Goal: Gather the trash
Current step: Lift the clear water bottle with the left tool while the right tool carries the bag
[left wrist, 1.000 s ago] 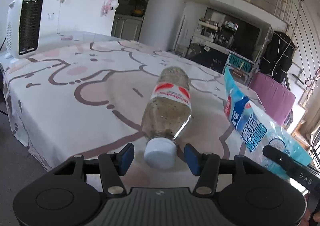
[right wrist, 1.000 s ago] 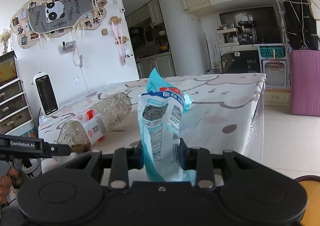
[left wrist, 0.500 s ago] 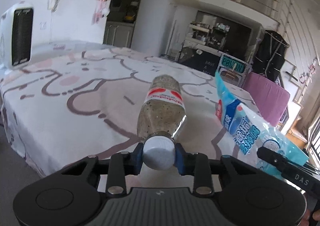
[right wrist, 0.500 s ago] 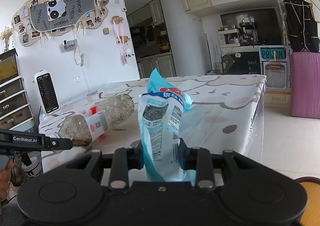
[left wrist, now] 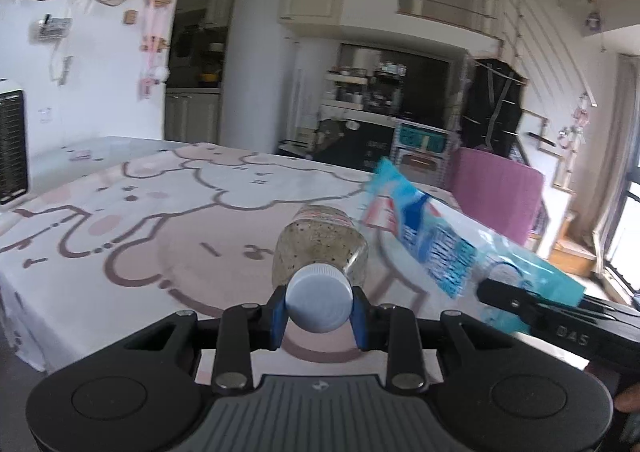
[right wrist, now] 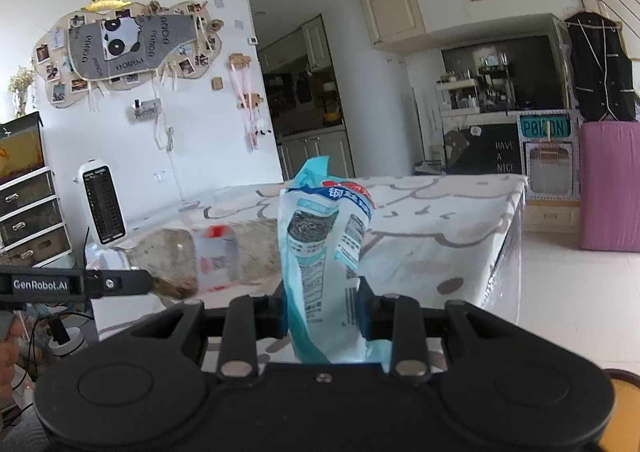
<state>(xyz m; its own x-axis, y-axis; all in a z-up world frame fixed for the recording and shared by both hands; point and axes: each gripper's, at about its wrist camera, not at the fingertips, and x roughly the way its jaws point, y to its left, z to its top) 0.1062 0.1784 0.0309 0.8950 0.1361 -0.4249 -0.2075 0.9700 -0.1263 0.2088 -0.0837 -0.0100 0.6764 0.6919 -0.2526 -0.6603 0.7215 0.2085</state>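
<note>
Trash is what we have in both grippers, held above a table [left wrist: 72, 252] draped in a white cloth with pink and brown cartoon outlines. Largest of the two pieces is the blue-and-white plastic bag [right wrist: 326, 252], which our right gripper [right wrist: 324, 312] pinches at its lower part, jaws narrowed onto it so it stands up between them; from the left wrist camera the same bag [left wrist: 448, 240] slants up to the right of the bottle. Next comes the clear plastic bottle [left wrist: 320, 248], speckled inside and red-labelled, pointing away from us. Our left gripper [left wrist: 319, 306] has its blue pads [left wrist: 276, 312] clamped on the bottle's pale cap [left wrist: 319, 304]. A white heater [right wrist: 102, 209] stands at the table's far left corner.
</note>
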